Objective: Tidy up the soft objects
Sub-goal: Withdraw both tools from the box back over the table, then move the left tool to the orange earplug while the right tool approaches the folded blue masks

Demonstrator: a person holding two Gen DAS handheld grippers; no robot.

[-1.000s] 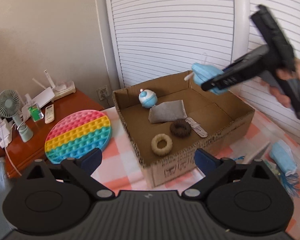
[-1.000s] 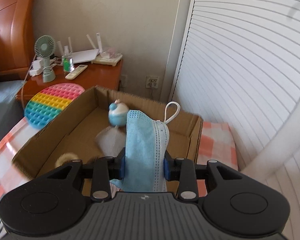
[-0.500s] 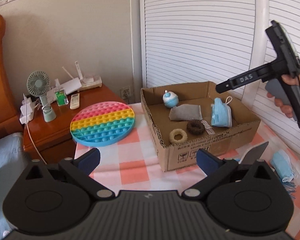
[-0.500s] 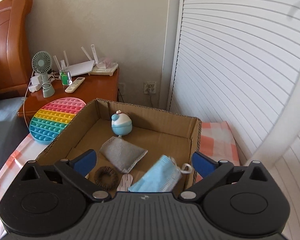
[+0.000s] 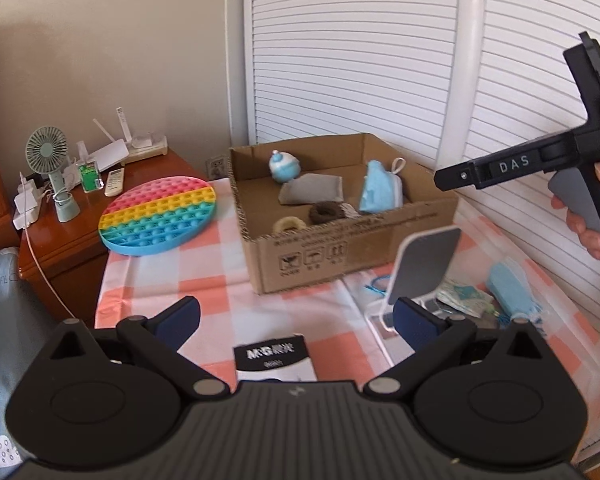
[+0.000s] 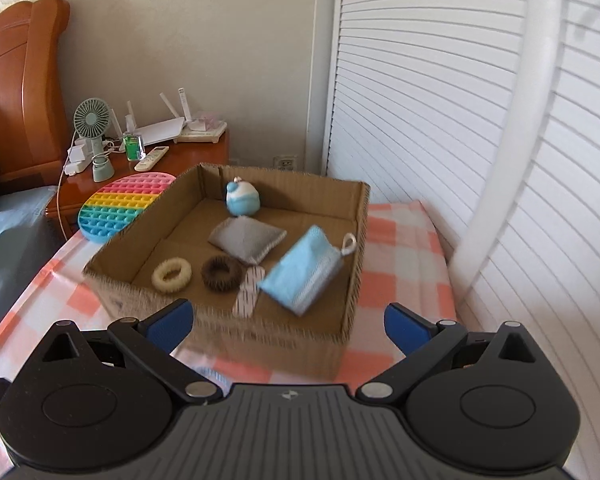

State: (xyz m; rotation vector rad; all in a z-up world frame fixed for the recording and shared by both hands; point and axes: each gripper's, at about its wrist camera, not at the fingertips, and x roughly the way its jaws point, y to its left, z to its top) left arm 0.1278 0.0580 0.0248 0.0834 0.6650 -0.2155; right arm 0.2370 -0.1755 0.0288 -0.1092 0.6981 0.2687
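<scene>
You are holding your left claw (image 5: 296, 318) low over the near part of the tabletop (image 5: 220, 300), its blue pads spread wide apart with nothing between them. Your right claw (image 6: 286, 320) is likewise gaping wide and gripping nothing, hovering just in front of the near wall of the cardboard box (image 6: 260, 332).

The blue face mask (image 6: 302, 276) is lying inside the box, in its right-hand part near the right wall, propped up at a tilt with its white ear loop pointing toward that wall. From your left camera the same mask (image 5: 380, 192) is showing above the box's front wall. Sharing the box with it are a grey pouch (image 6: 246, 238) in the middle, a blue and white round toy (image 6: 242, 198) against the far wall, a cream hair tie (image 6: 171, 276) and a brown hair tie (image 6: 222, 273) side by side near the front, and a pale patterned strip (image 6: 247, 292) lying between the brown tie and the mask.

A rainbow bubble mat (image 5: 158, 214) is resting to the left of the box, partly over the tabletop's edge. To the right of your left claw, a second rolled blue mask (image 5: 510, 290) is lying on the checked cloth, beside a small packet (image 5: 462, 296) and a tilted stand (image 5: 424, 266).
</scene>
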